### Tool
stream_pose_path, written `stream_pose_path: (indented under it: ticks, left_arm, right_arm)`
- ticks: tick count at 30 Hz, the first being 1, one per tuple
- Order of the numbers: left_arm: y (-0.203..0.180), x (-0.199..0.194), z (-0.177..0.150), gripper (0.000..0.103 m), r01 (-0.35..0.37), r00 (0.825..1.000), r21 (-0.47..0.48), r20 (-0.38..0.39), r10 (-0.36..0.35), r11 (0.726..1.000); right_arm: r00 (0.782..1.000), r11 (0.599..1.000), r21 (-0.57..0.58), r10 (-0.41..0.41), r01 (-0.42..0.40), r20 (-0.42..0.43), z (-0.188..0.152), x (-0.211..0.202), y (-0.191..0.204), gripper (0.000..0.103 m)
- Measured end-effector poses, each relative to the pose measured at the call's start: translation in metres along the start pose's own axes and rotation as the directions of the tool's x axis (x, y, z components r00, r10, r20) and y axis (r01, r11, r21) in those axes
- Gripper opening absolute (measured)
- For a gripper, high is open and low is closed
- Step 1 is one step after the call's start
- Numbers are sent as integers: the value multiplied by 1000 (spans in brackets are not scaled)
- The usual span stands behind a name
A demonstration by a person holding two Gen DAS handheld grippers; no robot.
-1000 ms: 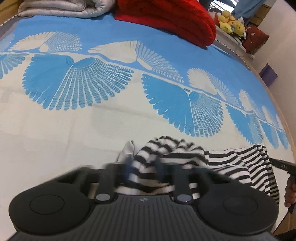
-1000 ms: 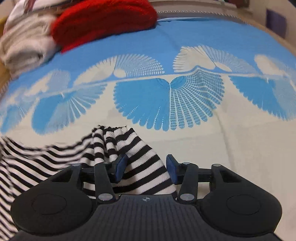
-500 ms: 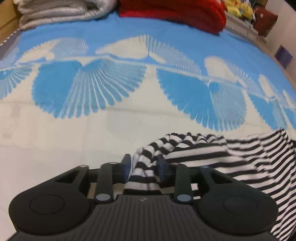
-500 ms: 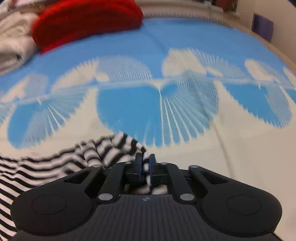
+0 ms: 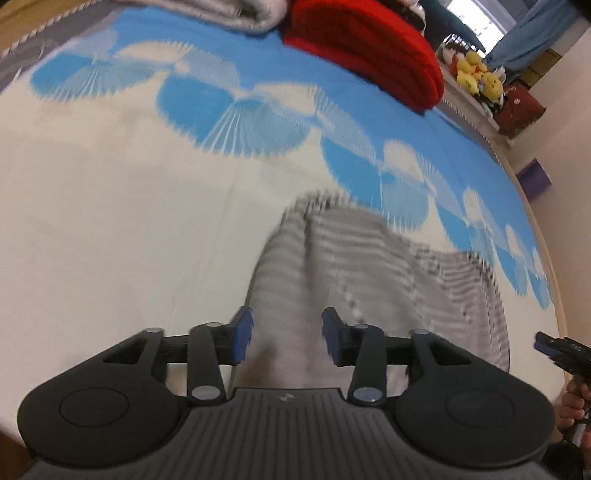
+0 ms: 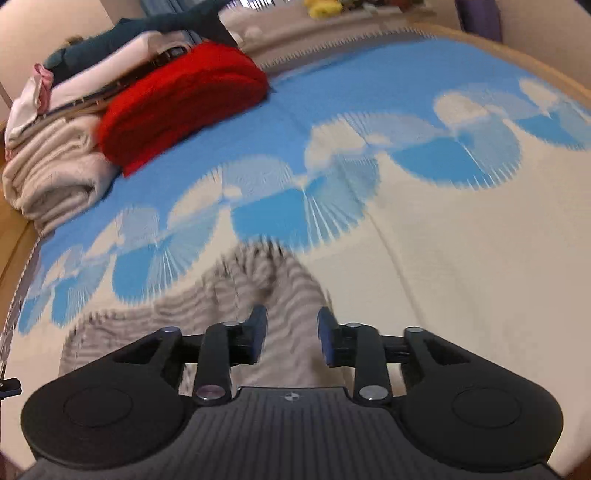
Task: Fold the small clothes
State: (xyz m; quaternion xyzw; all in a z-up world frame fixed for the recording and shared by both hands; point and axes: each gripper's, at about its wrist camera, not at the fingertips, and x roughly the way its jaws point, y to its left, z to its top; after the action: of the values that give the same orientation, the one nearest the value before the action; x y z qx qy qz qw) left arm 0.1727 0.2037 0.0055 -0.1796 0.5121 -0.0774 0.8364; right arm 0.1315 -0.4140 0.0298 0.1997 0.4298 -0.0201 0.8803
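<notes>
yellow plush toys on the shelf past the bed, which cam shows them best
The left wrist view: the yellow plush toys sit clear and whole beside the bed's far corner. The right wrist view catches only a cropped yellow patch at its top edge.

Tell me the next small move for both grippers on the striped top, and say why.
Probably bring both down and close on the near edge. The left gripper and right gripper are open, each with the striped top lying between its fingers ungripped. The top looks bunched on the bedspread, so it needs gripping before any fold.

Hand-held gripper [image 6: 289,338] spread over blurred striped garment [image 6: 236,295].
</notes>
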Motion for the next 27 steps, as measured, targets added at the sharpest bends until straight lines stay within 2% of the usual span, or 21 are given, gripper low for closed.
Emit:
stream_pose_path:
  ticks: [2, 4, 7, 11, 15, 16, 17, 18, 20, 22, 24, 26, 27]
  left_arm:
    - [14, 7, -20, 50, -14, 999, -43, -48, 12, 999]
    - [24, 22, -26, 50, -36, 991, -90, -132, 24, 995]
    - [23, 42, -24, 50, -24, 982, -65, -188, 11, 998]
    - [22, 65, -23, 50, -82, 967, -35, -245, 71, 996]
    - [11, 69, -25, 47, -68, 964, 7, -257, 68, 998]
    - [10, 68, -28, 35, -58, 965, 24, -253, 62, 998]
    - [6, 64, -29, 10, -50, 969, 46, -239, 60, 998]
    - [3, 59, -29, 3, -45, 976, 67, -211, 58, 997]
    - [4, 40, -25, 2, -24, 992, 68, -122, 32, 997]
    - [8, 14, -21, 2, 1, 1000, 34, -9, -1, 999]
    - [12, -8, -22, 2, 29, 997, 5, 65, -29, 1000]
    - [10, -17, -28, 2, -14, 997, 21, 81, 12, 1000]
    - [11, -14, -32, 2, -51, 997, 19, 52, 50, 999]
  right_arm:
    - [998, 1000, 24, 7, -5, -65, -22, 0, -12, 37]
    - [991, 999, 30, -17, 21, -135, -40, 7, -20, 37]
    - [969, 999, 1, -47, 49, -244, -55, 25, -25, 37]
    - [950, 998, -29, -55, 48, -306, -62, 38, -21, 37]
    - [946, 996, -61, -79, 62, -315, -65, 46, -14, 37]
    - [945, 995, -71, -87, 68, -314, -66, 46, -12, 37]
    - [947, 995, -76, -90, 69, -309, -65, 44, -12, 34]
    - [952, 995, -74, -86, 67, -295, -64, 40, -11, 22]
    - [963, 997, -53, -60, 47, -262, -60, 32, -14, 4]
    - [977, 1000, -12, -22, 20, -210, -53, 17, -21, 3]
    - [992, 999, 34, 24, -20, -127, -47, -1, -27, 2]
    - [996, 996, 66, 66, -62, -58, -42, -19, -34, 2]
    - [997, 996, 68, 62, -59, -41, -41, -24, -37, 1]
